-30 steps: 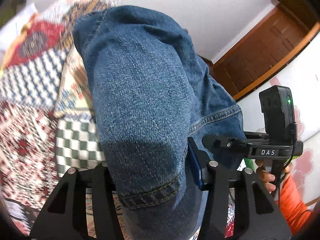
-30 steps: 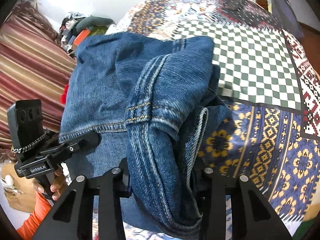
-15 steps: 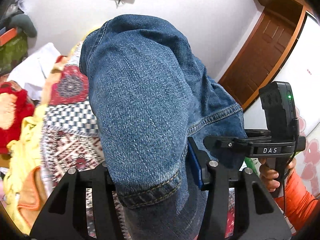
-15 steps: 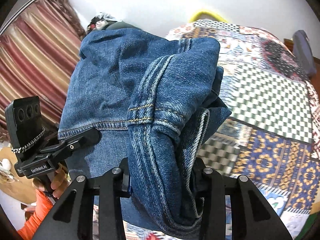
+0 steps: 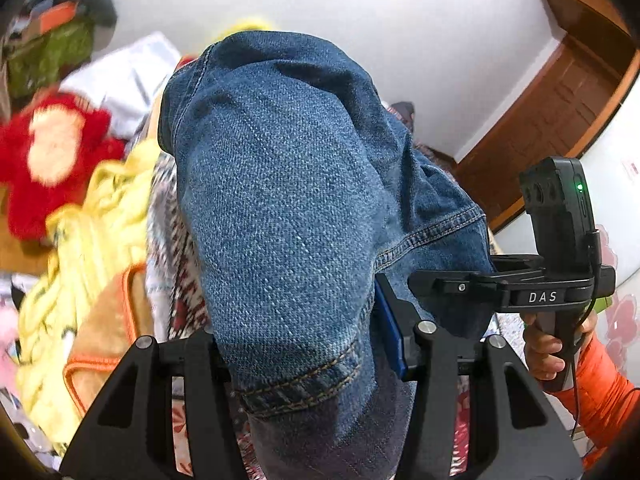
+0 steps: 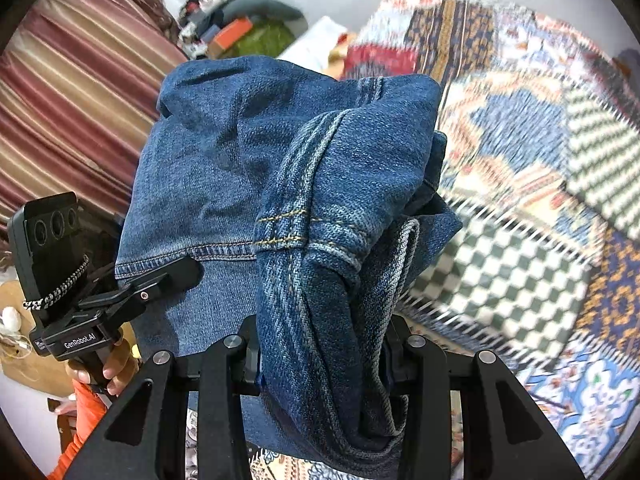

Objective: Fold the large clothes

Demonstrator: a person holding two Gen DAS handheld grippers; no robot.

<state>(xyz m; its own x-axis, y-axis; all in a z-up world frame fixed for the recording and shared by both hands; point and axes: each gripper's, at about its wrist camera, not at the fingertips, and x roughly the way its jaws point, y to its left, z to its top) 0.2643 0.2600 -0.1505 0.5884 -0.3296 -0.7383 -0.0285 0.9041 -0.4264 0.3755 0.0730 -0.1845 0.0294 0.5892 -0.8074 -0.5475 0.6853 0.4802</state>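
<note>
Jeans (image 5: 288,208), folded into a thick blue bundle: we hold them raised above the patchwork bedspread (image 6: 520,240), one end pinched in our left gripper (image 5: 304,352), the bunched seam end clamped in our right gripper (image 6: 324,356). Loose clothes (image 5: 80,240) lie heaped beyond the bedspread's edge.

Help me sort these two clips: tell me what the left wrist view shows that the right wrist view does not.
Only the left wrist view: a brown wooden door, a red plush toy and yellow cloth. Only the right wrist view: a striped curtain and the patterned bedspread with its checked patch. Both: the folded jeans clamped in the viewing hand-held gripper, the left and the right, with the other one alongside.
</note>
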